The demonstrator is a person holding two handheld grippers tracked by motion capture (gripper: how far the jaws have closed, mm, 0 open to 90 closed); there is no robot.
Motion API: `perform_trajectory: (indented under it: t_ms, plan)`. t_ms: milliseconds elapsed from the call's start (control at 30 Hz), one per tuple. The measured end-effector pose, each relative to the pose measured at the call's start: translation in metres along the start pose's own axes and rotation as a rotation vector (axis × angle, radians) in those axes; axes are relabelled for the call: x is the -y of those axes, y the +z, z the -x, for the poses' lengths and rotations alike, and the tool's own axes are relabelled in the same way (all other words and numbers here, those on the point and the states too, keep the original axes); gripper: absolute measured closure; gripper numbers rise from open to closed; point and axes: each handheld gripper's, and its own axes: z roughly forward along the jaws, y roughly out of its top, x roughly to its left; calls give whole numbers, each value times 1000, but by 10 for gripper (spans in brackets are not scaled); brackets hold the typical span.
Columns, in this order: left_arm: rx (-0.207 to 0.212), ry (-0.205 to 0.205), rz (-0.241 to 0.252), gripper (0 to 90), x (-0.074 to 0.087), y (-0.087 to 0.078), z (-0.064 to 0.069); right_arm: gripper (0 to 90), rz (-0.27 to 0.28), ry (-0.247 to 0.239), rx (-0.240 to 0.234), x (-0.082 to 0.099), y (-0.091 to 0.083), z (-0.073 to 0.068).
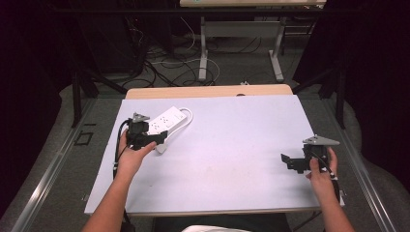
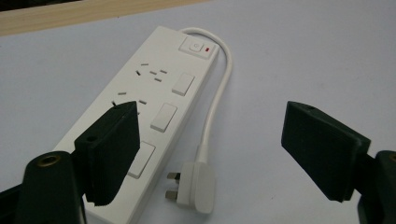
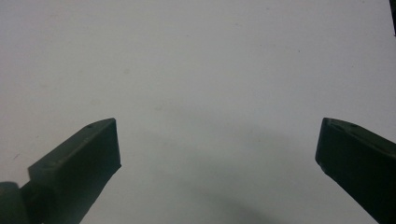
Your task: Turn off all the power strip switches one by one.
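A white power strip (image 1: 167, 121) lies at the back left of the white tabletop (image 1: 232, 154), its short cord looping round to a white three-pin plug (image 1: 161, 147). In the left gripper view the power strip (image 2: 154, 107) runs away from me and the plug (image 2: 196, 186) lies loose on its side beside it, pins pointing left. My left gripper (image 2: 212, 116) hovers just above them, open, with nothing between its pads; it is also seen from above (image 1: 145, 137). At the right of the table, my right gripper (image 1: 288, 162) is open over bare tabletop (image 3: 217, 154).
A wooden strip (image 1: 208, 91) borders the table's far edge. Beyond it stand the legs of another desk (image 1: 203, 53) and loose cables on the floor (image 1: 164, 67). Dark frame posts (image 1: 76, 92) stand at both sides.
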Motion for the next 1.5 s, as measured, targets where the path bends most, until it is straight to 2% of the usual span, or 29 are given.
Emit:
perform_trajectory:
  t_ms: [233,367,400,500,733,933,967,1067,1133,1200,1300,1333,1400,1433,1500]
  plan:
    - [13,-9,4,228,-12,6,-2,0,2,-6,4,0,2,0]
    - [0,8,-4,241,-20,8,-2,0,-6,-5,-6,0,1,-1]
    - [3,0,-4,241,-22,8,-2,0,-6,-2,-7,0,1,-1]
    - [8,7,-14,248,-28,8,-3,0,-7,-2,-7,0,2,-1]
    - [19,-20,-23,329,-41,12,-6,0,-10,1,-3,1,3,-2]
    - [30,-15,-35,359,-52,18,-6,0,-16,-6,-6,1,3,-2]
    - [27,-18,-32,370,-53,19,-5,0,-36,-14,-8,0,2,-2]
    - [31,-22,-41,391,-59,22,-6,0,-16,-12,-6,1,4,-3]
    - [29,-34,-38,399,-62,25,-6,0,-13,-11,-12,1,4,-3]
    - [16,-24,-44,408,-66,29,-7,0,-14,-12,-12,1,4,-3]
    - [3,-31,-46,419,-70,35,-8,0,-16,-11,-13,1,4,-3]
    - [5,-24,-60,427,-72,35,-9,0,-16,-11,-10,1,5,-4]
    - [2,-28,-44,447,-74,38,-9,0,-10,-12,-4,1,5,-4]
    - [4,-22,-61,458,-76,38,-9,0,-18,-13,-11,1,5,-4]
    - [-4,-18,-53,467,-78,41,-8,0,-18,-13,-5,2,5,-4]
